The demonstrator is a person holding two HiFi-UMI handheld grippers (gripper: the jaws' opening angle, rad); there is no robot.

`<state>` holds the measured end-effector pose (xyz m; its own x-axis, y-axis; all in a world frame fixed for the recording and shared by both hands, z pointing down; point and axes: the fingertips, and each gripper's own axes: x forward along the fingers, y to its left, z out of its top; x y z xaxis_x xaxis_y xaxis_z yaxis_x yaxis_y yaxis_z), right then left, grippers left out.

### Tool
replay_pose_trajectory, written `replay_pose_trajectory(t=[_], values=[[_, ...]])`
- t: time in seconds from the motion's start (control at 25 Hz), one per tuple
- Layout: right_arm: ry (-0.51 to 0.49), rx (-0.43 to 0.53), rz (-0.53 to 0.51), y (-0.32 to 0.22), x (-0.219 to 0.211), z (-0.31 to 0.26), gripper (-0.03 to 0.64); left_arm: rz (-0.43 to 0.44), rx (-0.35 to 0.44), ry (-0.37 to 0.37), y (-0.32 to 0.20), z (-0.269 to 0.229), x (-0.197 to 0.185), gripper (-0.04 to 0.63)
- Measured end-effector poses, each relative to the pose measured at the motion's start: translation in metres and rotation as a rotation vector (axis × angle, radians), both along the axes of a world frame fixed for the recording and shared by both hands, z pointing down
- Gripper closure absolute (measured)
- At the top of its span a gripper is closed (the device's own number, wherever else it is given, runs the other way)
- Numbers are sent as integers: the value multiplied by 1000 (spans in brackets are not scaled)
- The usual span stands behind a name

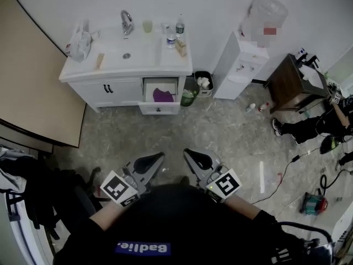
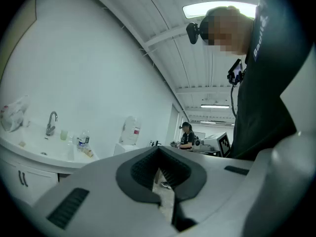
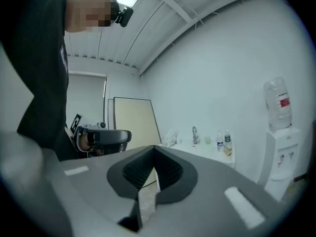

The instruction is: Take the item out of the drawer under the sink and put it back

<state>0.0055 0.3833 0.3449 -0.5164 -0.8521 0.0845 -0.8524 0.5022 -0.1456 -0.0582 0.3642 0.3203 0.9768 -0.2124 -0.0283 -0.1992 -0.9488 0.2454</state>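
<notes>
A white sink cabinet (image 1: pixel 118 65) stands against the far wall. The drawer (image 1: pixel 159 109) under its right half is pulled open, and a purple item (image 1: pixel 162 95) lies inside. My left gripper (image 1: pixel 156 158) and right gripper (image 1: pixel 191 154) are held side by side close to the body, far back from the cabinet. Both point level toward it. Each has its jaws together with nothing between them, as the left gripper view (image 2: pixel 159 154) and the right gripper view (image 3: pixel 154 154) show. The faucet (image 2: pixel 51 123) and countertop appear at the left of the left gripper view.
Bottles (image 1: pixel 172 36) and a white bag (image 1: pixel 80 40) sit on the counter. A green bin (image 1: pixel 189 96) and a black bin (image 1: pixel 204 84) stand right of the drawer, then a water dispenser (image 1: pixel 240 65). A brown table (image 1: pixel 288 84), a person (image 1: pixel 322 127) and cables are at the right. A beige board (image 1: pixel 33 76) leans at the left.
</notes>
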Motion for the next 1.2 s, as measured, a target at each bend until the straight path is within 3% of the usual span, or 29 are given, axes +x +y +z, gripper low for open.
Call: replay_pose_trajectory(t=[0.56,1.04,1.2], values=[[-11,1,-17,-15,14,4,615,-37,-17,-4,-14,-1,15,601],[14,19,-117,-32,43,14,615,-131,-14,-31,-15,13,51,601],[1,14,-123,-57,45,20,615,-172,-19,-32,-40,18,46,601]])
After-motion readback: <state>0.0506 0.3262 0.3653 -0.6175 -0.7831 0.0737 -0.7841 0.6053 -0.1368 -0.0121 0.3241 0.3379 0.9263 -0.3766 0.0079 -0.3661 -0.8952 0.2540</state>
